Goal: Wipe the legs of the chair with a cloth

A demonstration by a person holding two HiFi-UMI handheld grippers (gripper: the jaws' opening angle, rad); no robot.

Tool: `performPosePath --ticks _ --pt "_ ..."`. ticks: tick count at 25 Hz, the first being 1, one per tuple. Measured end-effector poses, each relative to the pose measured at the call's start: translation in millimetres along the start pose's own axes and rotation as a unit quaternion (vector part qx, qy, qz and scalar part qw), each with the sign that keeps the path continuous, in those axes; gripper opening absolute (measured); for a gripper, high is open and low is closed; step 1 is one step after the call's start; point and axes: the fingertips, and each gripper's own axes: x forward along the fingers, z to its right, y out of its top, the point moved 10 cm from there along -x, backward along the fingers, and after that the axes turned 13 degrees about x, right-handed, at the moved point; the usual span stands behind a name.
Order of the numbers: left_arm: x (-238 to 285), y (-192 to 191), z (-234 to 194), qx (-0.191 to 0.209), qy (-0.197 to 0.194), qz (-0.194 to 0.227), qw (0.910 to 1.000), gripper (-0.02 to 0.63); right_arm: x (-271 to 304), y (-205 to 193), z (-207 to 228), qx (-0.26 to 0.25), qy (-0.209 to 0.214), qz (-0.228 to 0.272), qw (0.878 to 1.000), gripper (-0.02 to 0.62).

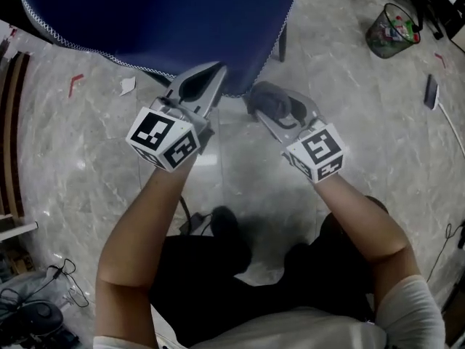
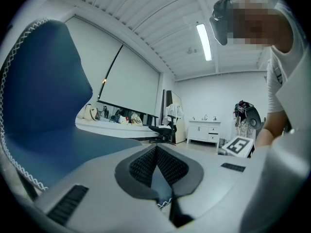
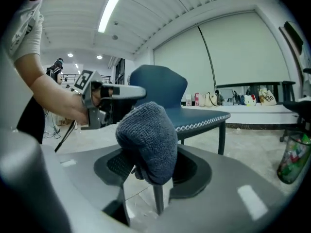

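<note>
Grey cloth (image 1: 275, 99) was bunched at the tip of the right gripper (image 1: 261, 107), just off the front edge of the blue chair (image 1: 160, 20). The left gripper (image 1: 216, 71) pointed at that same edge.
Left gripper view: jaws clenched, a sliver of the chair's blue stitched edge pinched between them.
Right gripper view: jaws grasping the cloth, wad bulging up past the tips. One upright chair leg (image 3: 158, 200) stood directly under it, long axis vertical. Contact unclear.

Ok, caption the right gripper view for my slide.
Right gripper, jaws shut on a grey cloth, faces the blue chair; left gripper holds its seat edge.
</note>
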Motion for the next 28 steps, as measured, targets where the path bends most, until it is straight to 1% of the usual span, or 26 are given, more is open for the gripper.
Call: performPosePath --ticks 2,4,8,11,15,21,24,26,28 --pt "6.0 -3.6 -1.1 -0.008 0.010 0.002 0.9999 0.005 14.9 -14.0 6.9 0.009 -0.002 -0.003 1.000 0.196" --pt "8.4 -8.2 -3.6 -0.011 0.022 0.002 0.9997 0.005 28.8 -16.2 8.0 0.006 -0.004 0.002 1.000 0.198" --pt "13.7 -14.6 -3.5 0.000 0.029 -0.007 0.9996 0.005 43.2 -21.3 13.2 -0.003 -0.018 0.010 1.000 0.201" --pt "14.5 -19.1 -0.7 0.007 0.028 -0.011 0.9995 0.005 48.7 -37.4 19.4 -0.003 -0.020 -0.002 1.000 0.196" --pt "13.9 -19.4 -0.3 0.009 0.026 -0.014 0.9995 0.005 60.3 -70.9 28.5 -0.010 -0.022 -0.040 0.999 0.186" --pt "11.5 -22.5 0.8 0.002 0.021 -0.014 0.9997 0.005 85.3 -147.8 50.5 -0.010 -0.033 -0.123 0.992 0.184" --pt "12.6 -22.4 1.4 0.005 0.019 -0.012 0.9997 0.005 96.5 -176.3 60.0 -0.017 -0.040 -0.137 0.990 0.179" --pt "14.2 -22.9 0.4 0.009 0.016 -0.014 0.9997 0.005 102.9 -197.1 67.1 -0.013 -0.053 -0.159 0.986 0.178" --pt "14.7 -23.8 -0.8 0.010 0.014 -0.015 0.9997 0.005 110.1 -222.4 76.2 -0.001 -0.070 -0.197 0.978 0.176"
